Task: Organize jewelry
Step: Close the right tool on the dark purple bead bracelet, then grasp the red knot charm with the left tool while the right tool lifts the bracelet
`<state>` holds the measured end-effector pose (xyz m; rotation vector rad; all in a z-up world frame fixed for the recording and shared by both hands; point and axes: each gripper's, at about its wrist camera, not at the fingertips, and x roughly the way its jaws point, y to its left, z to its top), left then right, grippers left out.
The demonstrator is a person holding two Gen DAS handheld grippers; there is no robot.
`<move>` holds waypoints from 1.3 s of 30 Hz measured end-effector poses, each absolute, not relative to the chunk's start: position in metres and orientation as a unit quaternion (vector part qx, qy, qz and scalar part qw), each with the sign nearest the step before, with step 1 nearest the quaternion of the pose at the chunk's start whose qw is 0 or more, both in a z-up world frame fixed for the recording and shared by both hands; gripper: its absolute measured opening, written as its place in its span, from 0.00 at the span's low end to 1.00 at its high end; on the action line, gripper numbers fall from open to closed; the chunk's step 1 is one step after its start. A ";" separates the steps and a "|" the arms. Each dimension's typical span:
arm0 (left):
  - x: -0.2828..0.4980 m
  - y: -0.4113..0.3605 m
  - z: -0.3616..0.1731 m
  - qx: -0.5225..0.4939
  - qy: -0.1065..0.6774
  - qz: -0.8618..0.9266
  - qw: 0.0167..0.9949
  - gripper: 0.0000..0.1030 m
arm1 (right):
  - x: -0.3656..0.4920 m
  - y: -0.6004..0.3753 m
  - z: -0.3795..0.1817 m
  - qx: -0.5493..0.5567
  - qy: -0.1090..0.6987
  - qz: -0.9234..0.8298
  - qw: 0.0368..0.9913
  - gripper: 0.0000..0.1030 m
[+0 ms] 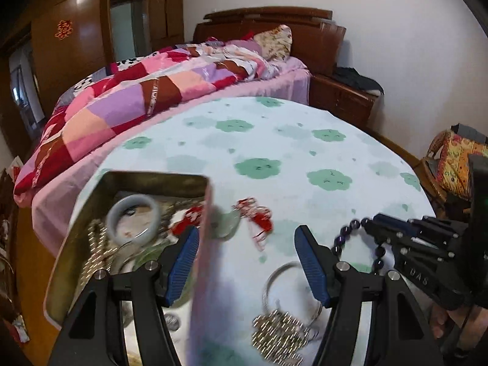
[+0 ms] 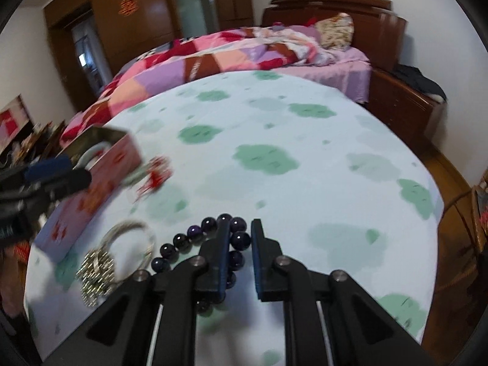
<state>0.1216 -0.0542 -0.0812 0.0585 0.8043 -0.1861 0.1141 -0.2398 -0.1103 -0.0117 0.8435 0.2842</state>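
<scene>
A pink tin box (image 1: 199, 274) stands open at the table's left, with a pale bangle (image 1: 133, 218) and chains inside. My left gripper (image 1: 245, 241) is open and straddles the box's right wall. A jade pendant with red tassel (image 1: 244, 216) lies just past the box. A silver bangle with a metal chain (image 1: 280, 326) lies under the left gripper, also in the right wrist view (image 2: 122, 250). My right gripper (image 2: 239, 228) is shut on a dark purple bead bracelet (image 2: 195, 238), which hangs from its fingertips (image 1: 370, 224) in the left wrist view.
The round table (image 2: 305, 140) has a pale cloth with green cloud prints. A bed with a patchwork quilt (image 1: 137, 91) sits behind it. A wooden wardrobe (image 1: 76, 36) stands at the far left, a wicker chair (image 1: 451, 164) at the right.
</scene>
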 end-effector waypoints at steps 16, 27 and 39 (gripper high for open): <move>0.176 -0.096 -0.135 0.067 0.460 -0.085 0.881 0.39 | 0.130 -0.252 -0.120 0.015 0.429 0.130 0.894 0.15; 0.147 -0.084 -0.104 0.037 0.407 -0.107 0.906 0.04 | 0.129 -0.254 -0.120 0.020 0.425 0.143 0.894 0.15; 0.116 -0.045 -0.049 -0.018 0.348 -0.117 0.930 0.04 | 0.123 -0.260 -0.112 0.044 0.394 0.153 0.905 0.15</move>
